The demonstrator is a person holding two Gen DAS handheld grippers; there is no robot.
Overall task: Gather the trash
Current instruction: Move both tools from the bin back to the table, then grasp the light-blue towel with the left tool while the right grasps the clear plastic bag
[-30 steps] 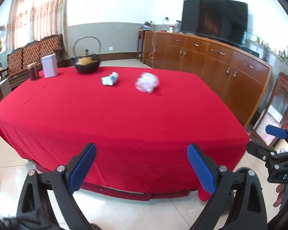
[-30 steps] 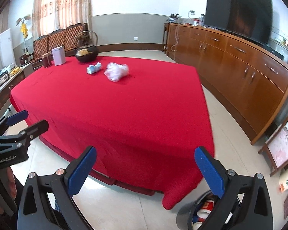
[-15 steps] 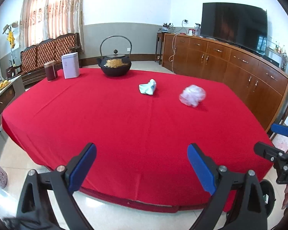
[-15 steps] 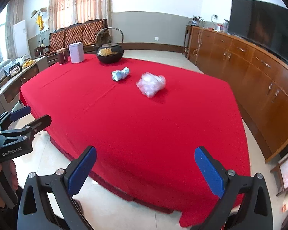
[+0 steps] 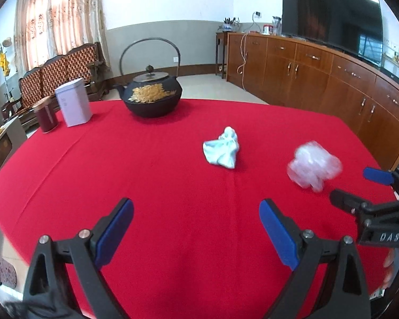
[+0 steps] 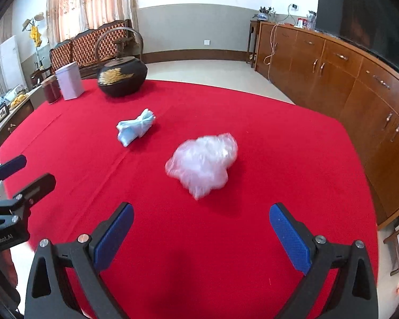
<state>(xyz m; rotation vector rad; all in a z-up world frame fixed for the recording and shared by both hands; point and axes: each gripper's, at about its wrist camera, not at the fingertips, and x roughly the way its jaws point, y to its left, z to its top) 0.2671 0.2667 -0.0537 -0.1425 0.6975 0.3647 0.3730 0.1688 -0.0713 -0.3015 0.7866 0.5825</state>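
Note:
A crumpled light-blue paper (image 5: 222,149) (image 6: 135,130) and a crumpled clear plastic bag (image 5: 314,165) (image 6: 203,163) lie on the red tablecloth (image 5: 146,175) (image 6: 266,143). My left gripper (image 5: 195,226) is open and empty above the cloth, short of the blue paper. My right gripper (image 6: 200,230) is open and empty, just short of the plastic bag. Each gripper also shows at the edge of the other's view, the right one (image 5: 359,188) and the left one (image 6: 21,172).
A black iron teapot (image 5: 151,95) (image 6: 121,75), a white tin (image 5: 73,102) (image 6: 69,81) and a dark red jar (image 5: 45,114) stand at the table's far side. A wooden sideboard (image 5: 332,85) with a TV runs along the right wall. A wooden sofa (image 5: 58,71) stands behind.
Both grippers have moved forward from beyond the table's edge to above the cloth. The trash pieces now look much nearer. A bin seen on the floor earlier is out of view.

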